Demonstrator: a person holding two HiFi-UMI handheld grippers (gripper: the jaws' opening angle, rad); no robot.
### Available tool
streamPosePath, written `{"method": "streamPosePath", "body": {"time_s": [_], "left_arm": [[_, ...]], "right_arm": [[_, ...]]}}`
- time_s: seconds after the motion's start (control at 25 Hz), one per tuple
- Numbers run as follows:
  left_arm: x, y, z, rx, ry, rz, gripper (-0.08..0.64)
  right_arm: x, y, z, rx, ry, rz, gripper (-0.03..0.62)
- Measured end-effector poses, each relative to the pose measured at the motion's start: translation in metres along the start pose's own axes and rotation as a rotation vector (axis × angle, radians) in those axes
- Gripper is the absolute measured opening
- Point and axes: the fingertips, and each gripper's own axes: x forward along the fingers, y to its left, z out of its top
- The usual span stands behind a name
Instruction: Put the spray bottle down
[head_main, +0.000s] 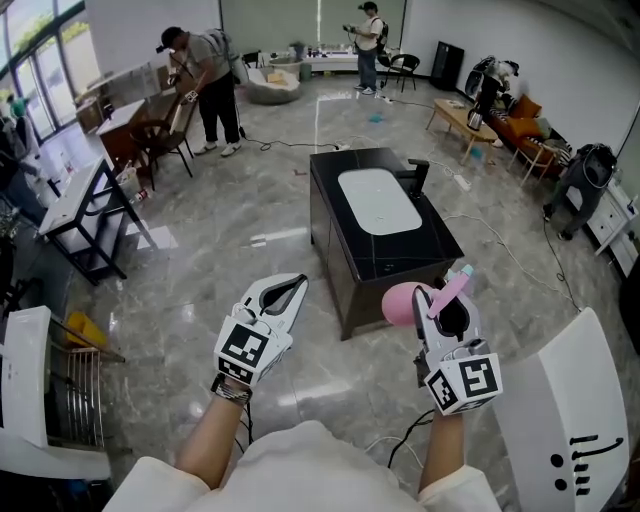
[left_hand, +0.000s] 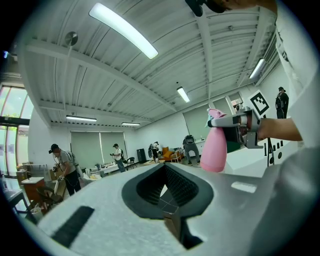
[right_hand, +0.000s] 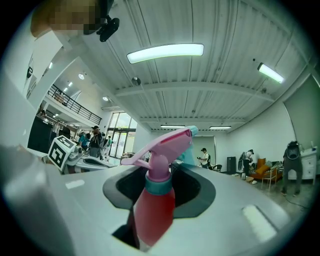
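Observation:
A pink spray bottle (head_main: 402, 303) with a teal collar and pink trigger head is held in the air by my right gripper (head_main: 448, 305). The jaws are closed round its upper body, just below the collar. In the right gripper view the bottle (right_hand: 155, 210) stands upright between the jaws of the right gripper (right_hand: 165, 172). It hangs over the floor by the near right corner of a black counter (head_main: 345, 250). My left gripper (head_main: 297, 284) is level, to the left, with its tips together and nothing in them. The left gripper view shows the bottle (left_hand: 216, 147) off to its right.
The black counter has a white inset panel (head_main: 380, 200) on top. A white curved panel (head_main: 570, 400) stands close on my right, and a metal rack (head_main: 70, 390) on my left. Cables (head_main: 520, 265) lie on the marble floor. People (head_main: 210, 80) work at tables at the back.

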Motion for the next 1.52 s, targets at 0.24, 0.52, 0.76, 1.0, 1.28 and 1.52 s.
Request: {"method": "streamPosePath", "body": {"time_s": [0.24, 0.52, 0.76, 1.0, 1.28, 1.52], "left_arm": [[0.003, -0.005, -0.005, -0.006, 0.018, 0.027, 0.005], [0.022, 0.01, -0.017, -0.017, 0.02, 0.033, 0.005], [0.063, 0.045, -0.029, -0.026, 0.005, 0.022, 0.005], [0.116, 0.096, -0.039, -0.032, -0.004, 0.002, 0.005], [0.164, 0.152, -0.049, -0.025, 0.004, -0.017, 0.005], [0.201, 0.193, -0.065, -0.045, 0.022, -0.018, 0.005]], "right_arm": [[-0.001, -0.011, -0.004, 0.012, -0.002, 0.016, 0.152], [0.019, -0.022, -0.012, 0.012, -0.004, 0.024, 0.152], [0.063, -0.038, -0.025, -0.009, 0.0, 0.025, 0.152], [0.127, -0.063, -0.033, -0.027, 0.002, 0.004, 0.152], [0.198, -0.085, -0.048, -0.01, 0.009, -0.011, 0.152], [0.251, -0.1, -0.061, 0.0, 0.028, -0.002, 0.152]]}}
